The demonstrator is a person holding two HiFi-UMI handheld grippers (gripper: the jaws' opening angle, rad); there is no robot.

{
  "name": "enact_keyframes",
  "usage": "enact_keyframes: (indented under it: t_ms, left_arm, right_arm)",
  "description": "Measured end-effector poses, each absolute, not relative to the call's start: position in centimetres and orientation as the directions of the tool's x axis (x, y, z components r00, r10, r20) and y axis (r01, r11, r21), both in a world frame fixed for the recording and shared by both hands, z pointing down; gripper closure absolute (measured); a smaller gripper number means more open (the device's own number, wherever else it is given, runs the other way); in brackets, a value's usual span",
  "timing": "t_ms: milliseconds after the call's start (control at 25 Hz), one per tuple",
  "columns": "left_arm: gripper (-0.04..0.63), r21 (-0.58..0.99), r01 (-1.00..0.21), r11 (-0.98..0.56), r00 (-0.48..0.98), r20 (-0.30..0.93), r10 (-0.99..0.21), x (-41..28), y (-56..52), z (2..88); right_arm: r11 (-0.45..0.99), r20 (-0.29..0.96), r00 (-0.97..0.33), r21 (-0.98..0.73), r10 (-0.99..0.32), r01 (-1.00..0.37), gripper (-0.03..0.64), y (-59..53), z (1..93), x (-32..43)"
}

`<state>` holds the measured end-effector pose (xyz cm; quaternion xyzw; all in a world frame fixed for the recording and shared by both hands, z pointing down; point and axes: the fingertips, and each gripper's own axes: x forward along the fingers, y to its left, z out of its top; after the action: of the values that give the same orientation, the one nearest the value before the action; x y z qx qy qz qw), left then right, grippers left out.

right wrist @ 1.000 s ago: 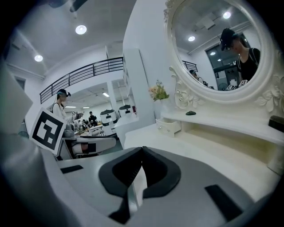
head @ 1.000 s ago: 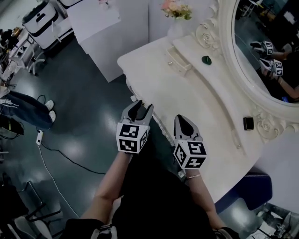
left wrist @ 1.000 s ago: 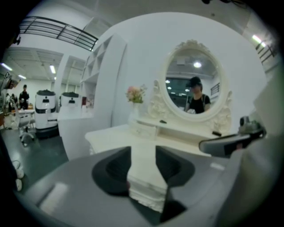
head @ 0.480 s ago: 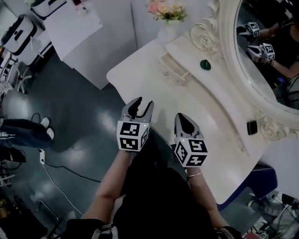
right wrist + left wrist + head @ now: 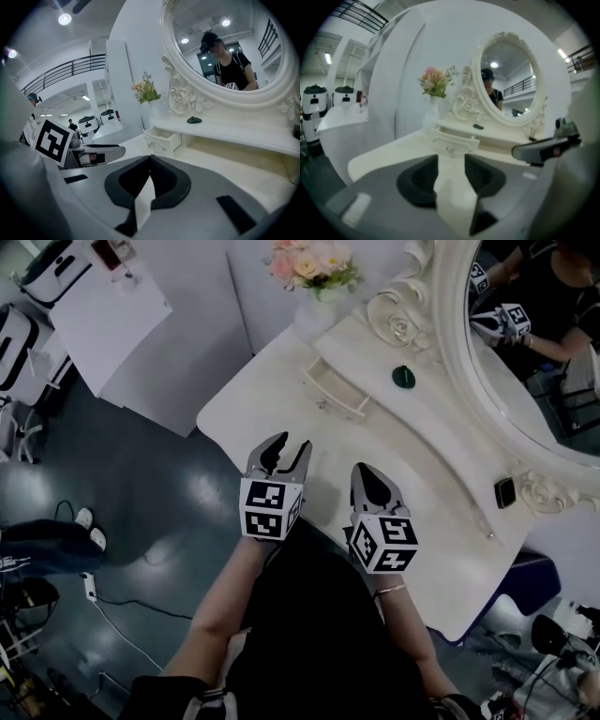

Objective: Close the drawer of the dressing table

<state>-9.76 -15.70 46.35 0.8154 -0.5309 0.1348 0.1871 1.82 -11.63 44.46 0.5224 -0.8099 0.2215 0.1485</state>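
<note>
Head view showed the small cream wooden drawer [image 5: 336,393] pulled out, likely light; push its front. Left gripper [image 5: 292,442] gaped empty; right gripper [image 5: 366,472] fingers pressed together.

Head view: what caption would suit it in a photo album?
Left gripper open, right gripper shut, at a dressing table with its drawer pulled out.

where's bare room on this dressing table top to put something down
Widest bare patch: the tabletop between the open drawer, the left gripper and the right gripper. The shelf under the mirror is bare between the green object and the small black item. Crowded: the far corner with drawer and flower vase.
</note>
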Motion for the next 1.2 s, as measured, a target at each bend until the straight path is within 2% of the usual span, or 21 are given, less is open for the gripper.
enact_keyframes:
  t_ms: [480, 1200]
  left_arm:
    - [0.411, 0.158, -0.893, -0.421, 0.443, 0.469, -0.764, -7.7, -19.9, 48.6]
    - [0.41, 0.126, -0.881, -0.456, 0.449, 0.524, -0.723, -5.3, -24.4, 50.7]
  right_arm:
    - [0.279, 0.498, -0.344, -0.202, -0.796, -0.939, 0.614, -14.6, 45.2, 3.7]
    - [0.244, 0.536, -0.341, -0.245, -0.772, -0.938, 0.614, -17.8, 47.5, 5.8]
